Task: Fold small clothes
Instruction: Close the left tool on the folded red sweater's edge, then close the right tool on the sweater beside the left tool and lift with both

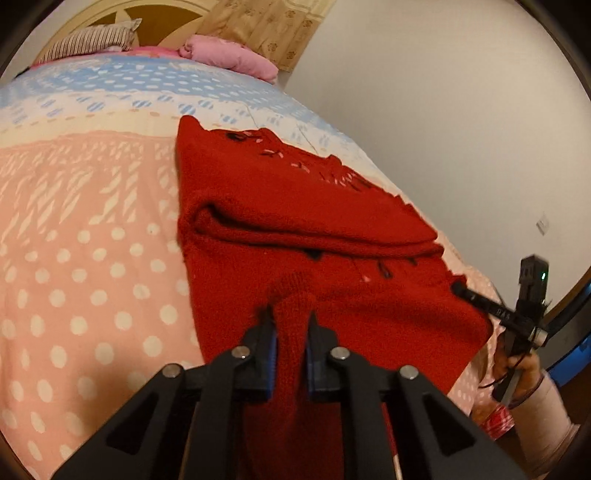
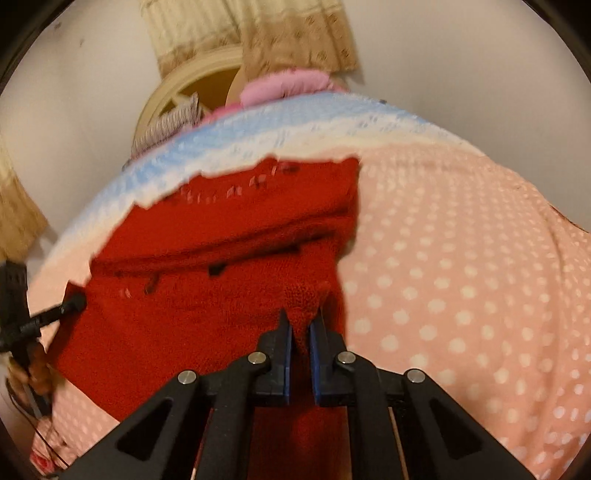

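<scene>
- One red sweater (image 1: 295, 221) is lying on one bed (image 1: 92, 258).
- Two grippers are showing: the left gripper (image 1: 291, 325) and the right gripper (image 2: 301, 325), each gripping a pinch of the knit.
- Two fingers (image 1: 264, 347) are showing on each gripper, four in all.
- One pink pillow (image 1: 229, 55) and one striped pillow (image 1: 92, 38) are sitting at the head of the bed.
- One curtain (image 1: 266, 26) is hanging behind.
- One wall socket (image 1: 542, 223) is showing.

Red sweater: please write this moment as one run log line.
red sweater on bed, partly folded | left gripper shut on near edge | right gripper shut on near edge | next: fold forward, probably
</scene>
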Motion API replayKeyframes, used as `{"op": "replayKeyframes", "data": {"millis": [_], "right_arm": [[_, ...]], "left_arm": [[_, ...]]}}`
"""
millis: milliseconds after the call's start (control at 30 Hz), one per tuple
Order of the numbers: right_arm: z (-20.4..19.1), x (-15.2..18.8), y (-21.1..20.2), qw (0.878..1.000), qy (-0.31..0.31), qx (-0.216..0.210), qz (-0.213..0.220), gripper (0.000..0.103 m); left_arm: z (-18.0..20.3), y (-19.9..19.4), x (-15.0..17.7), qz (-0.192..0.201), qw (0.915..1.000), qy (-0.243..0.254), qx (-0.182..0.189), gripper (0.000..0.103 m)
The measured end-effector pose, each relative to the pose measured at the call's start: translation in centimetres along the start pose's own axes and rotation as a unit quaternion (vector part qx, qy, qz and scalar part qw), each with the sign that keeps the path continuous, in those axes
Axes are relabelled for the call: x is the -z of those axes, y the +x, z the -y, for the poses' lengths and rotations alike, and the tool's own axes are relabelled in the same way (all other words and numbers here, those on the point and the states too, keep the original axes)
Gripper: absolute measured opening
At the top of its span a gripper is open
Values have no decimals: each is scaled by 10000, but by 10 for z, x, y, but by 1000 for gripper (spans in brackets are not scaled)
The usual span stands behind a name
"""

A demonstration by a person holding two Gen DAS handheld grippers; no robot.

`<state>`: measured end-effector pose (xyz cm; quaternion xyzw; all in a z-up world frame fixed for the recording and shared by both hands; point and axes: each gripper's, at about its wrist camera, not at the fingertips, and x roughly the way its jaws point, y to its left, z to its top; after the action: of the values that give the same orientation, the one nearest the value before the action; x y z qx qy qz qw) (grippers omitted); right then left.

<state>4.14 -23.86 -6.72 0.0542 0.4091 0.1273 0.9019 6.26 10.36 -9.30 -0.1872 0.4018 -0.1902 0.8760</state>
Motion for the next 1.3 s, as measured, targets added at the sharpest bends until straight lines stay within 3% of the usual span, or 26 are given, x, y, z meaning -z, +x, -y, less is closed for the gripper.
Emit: {"op": "replayKeyframes", "data": {"millis": [100,167,233,300,400,467,533,567,600,633,700,767,833,900,967,1067,1167,1300], "right_arm": [[-4,-1,-2,9999,-131,-34,-13,18],[-5,-4,-5,9995,-224,-193,-86,52],[-8,-3,-12,9992,-353,-186,11,59],[-12,-2,-19,9982,-568,-150,97,59],[-24,1,-12,9938,-1083,-126,-199,59],[-31,5,-2,9887,-1456,29,-351,59],[-35,6,6,9843,-1719,133,-379,59],[-38,4,8,9819,-1846,223,-345,50],[-39,1,9,9800,-1939,329,-309,35],[-39,-3,11,9779,-2016,455,-303,5],[-23,-20,11,9870,-1499,556,-157,6],[16,-34,0,9997,-138,-67,173,8],[37,-32,-1,9971,553,-441,278,12],[32,-26,0,9987,379,-298,191,23],[25,-21,-2,9999,76,-47,110,56],[23,-18,-13,9993,50,-45,369,59],[17,-24,-9,9994,-157,25,315,59],[4,-27,10,9979,-568,195,243,57]], "left_arm": [[1,-1,1,-42,9999,101,106,34],[3,-1,2,-34,9996,109,276,50],[7,1,3,-4,9994,159,292,53],[11,4,3,-30,9995,270,164,53],[14,7,2,-54,9993,376,61,52],[12,8,2,-58,9994,335,-42,40],[6,9,1,-68,9998,191,-89,17],[1,8,1,-63,10000,65,-25,14],[-4,6,1,-20,9999,-63,104,13],[-7,4,1,34,9998,-139,166,12],[-17,-4,2,216,9985,-411,294,12],[-27,-2,2,204,9968,-723,279,12],[-28,0,1,191,9967,-743,276,13],[-25,0,1,191,9975,-640,209,16],[-25,0,2,182,9973,-658,265,21],[-26,1,0,196,9962,-710,474,33],[-17,2,-2,191,9981,-447,368,40],[-6,7,-3,100,9998,-165,100,40]]}}
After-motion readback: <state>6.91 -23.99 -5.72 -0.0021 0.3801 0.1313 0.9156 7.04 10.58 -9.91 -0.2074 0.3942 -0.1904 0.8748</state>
